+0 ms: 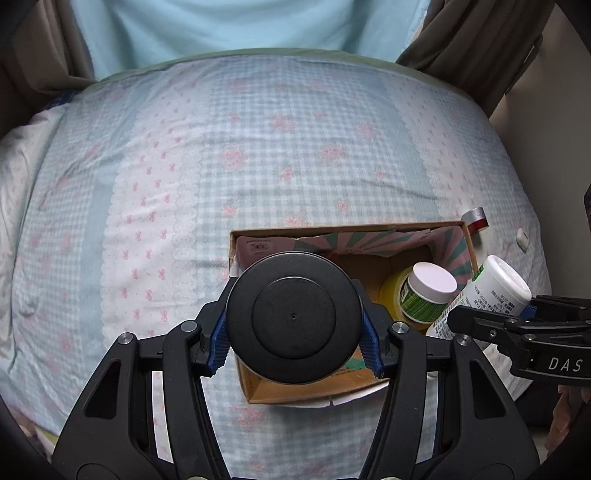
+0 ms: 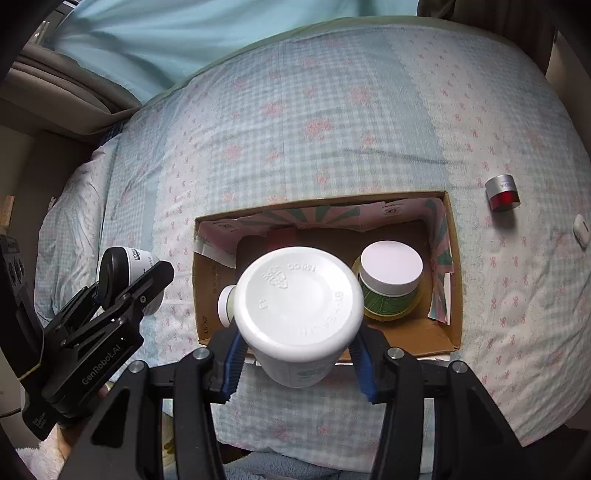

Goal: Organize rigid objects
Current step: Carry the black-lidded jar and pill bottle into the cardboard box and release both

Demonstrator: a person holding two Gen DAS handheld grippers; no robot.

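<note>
Checked blue bedsheet (image 1: 258,155) with pink bows covers bed; brown curtain (image 1: 476,40) behind right; pale blue fabric (image 1: 221,26), possibly curtain.

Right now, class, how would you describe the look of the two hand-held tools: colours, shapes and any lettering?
Both are matte black linkage frames with silver pivot bolts and ribbed blue pads. The left tool reads "GenRobot.AI" in white; the right tool shows "DAS". No cables or sleeves are visible.
</note>
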